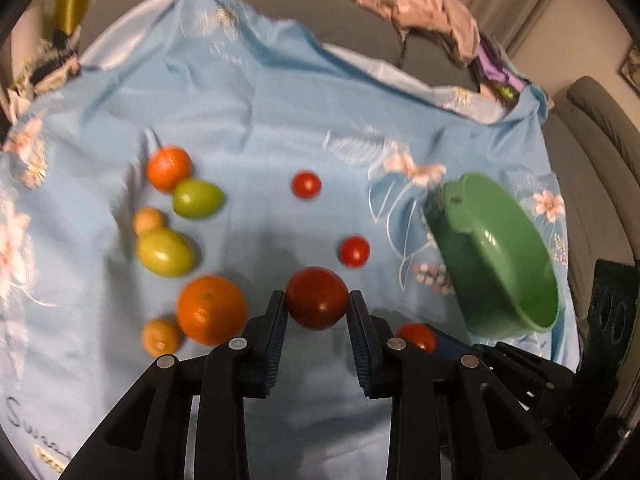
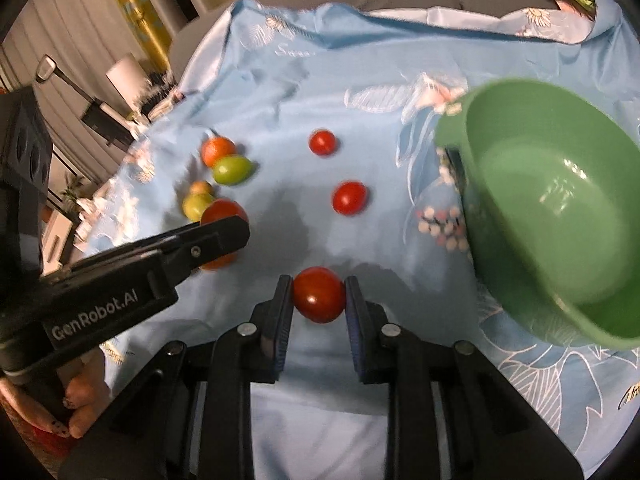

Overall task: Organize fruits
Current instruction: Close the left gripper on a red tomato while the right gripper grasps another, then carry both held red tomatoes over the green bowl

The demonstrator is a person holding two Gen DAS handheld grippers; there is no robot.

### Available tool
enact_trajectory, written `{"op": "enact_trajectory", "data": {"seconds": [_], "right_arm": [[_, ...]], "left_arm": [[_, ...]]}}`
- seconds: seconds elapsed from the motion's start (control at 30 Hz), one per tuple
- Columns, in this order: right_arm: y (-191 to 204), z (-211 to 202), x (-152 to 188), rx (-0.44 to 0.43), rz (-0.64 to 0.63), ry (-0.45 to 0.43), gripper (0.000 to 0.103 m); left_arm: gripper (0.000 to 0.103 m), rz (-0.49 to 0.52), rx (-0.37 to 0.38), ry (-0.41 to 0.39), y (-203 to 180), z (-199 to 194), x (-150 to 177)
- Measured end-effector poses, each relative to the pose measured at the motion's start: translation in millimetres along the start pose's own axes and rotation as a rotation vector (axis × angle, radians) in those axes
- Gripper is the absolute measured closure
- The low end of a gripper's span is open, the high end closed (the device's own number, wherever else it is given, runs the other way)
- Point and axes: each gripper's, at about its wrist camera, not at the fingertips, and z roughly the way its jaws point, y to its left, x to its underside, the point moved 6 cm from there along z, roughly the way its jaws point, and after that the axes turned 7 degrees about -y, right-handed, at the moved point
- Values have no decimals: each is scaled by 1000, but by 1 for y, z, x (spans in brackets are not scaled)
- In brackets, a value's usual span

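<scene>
My left gripper (image 1: 317,300) is shut on a large dark red tomato (image 1: 317,298) above the blue cloth. My right gripper (image 2: 319,294) is shut on a smaller red tomato (image 2: 319,295), which also shows in the left wrist view (image 1: 418,336). A green bowl (image 2: 560,208) sits tilted at the right, also in the left wrist view (image 1: 500,256). Two small red tomatoes (image 1: 306,185) (image 1: 354,251) lie on the cloth ahead. Oranges (image 1: 211,310) (image 1: 169,168) and green fruits (image 1: 197,199) (image 1: 165,257) lie at the left.
A blue flowered cloth (image 1: 260,100) covers the surface. Two small tan fruits (image 1: 148,220) (image 1: 161,337) lie among the left group. Crumpled pink fabric (image 1: 432,8) lies at the far edge. The left gripper's body (image 2: 120,280) reaches in at the left of the right wrist view.
</scene>
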Motion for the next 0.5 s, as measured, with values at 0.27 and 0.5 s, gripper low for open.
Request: {"op": "enact_trajectory", "data": {"seconds": [0.27, 0.5], "right_arm": [[11, -26, -38, -39, 15, -83, 77], [15, -55, -69, -58, 11, -208, 77]], "left_arm": [[72, 57, -24, -118, -7, -31, -15], [72, 107, -15, -170, -23, -44, -15]]}}
